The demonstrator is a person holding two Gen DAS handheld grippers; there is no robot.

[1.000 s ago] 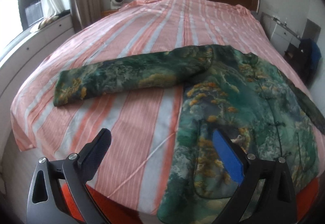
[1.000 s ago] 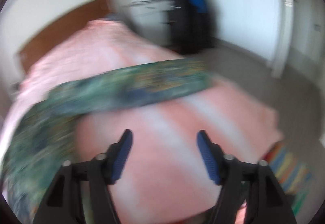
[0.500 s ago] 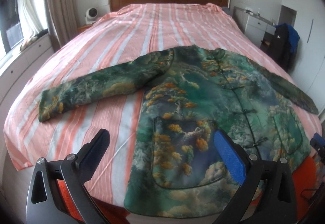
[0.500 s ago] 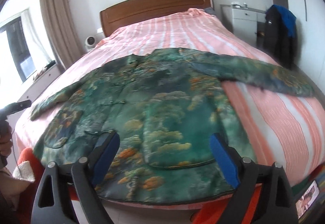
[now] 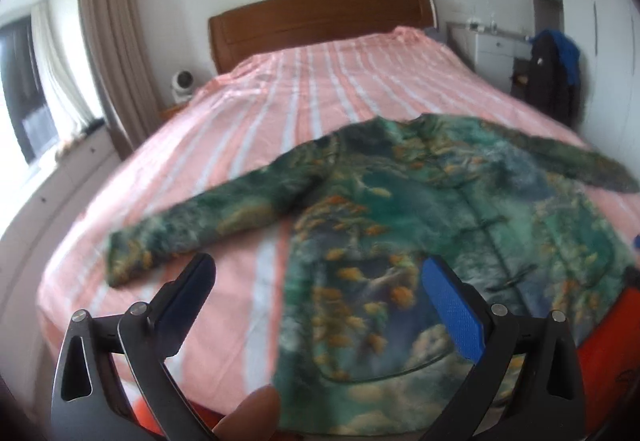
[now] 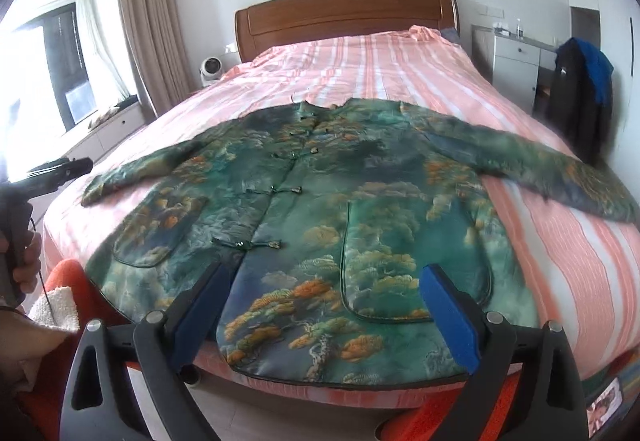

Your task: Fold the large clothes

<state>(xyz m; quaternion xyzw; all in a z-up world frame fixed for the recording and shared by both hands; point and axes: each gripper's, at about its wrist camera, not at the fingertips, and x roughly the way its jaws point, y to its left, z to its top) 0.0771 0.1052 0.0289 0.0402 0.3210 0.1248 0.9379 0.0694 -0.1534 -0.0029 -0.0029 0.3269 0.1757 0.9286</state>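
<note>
You stand at the foot of a wide bed [image 6: 400,53] with a pink and white striped cover and a brown wooden headboard [image 6: 344,17], in a bedroom with beige curtains at the window on the left side and a white cabinet on the right.

The green satin jacket with orange tree print and knot buttons [image 6: 320,181] lies flat on this bed, front side up and buttoned, with its hem at the near edge of the bed. Both sleeves are spread out to the sides, the left sleeve [image 5: 208,221] toward the window, the right sleeve [image 6: 540,161] toward the cabinet. The cloth looks smooth and a little shiny, so I think it can slip easily when you pull it.

The folding is not yet begun; this is the step of approach. The left tongs [image 5: 320,305] are apart and empty, above the hem on the left half of the jacket. The right tongs [image 6: 324,305] are opening now, nothing is between them, and they hang over the hem near the large right pocket [image 6: 416,257].

For the next move, I think you need to bring each tongs down to a sleeve or a side edge, pinch only the jacket and not the bed cover, and carry it toward the line of buttons.
</note>
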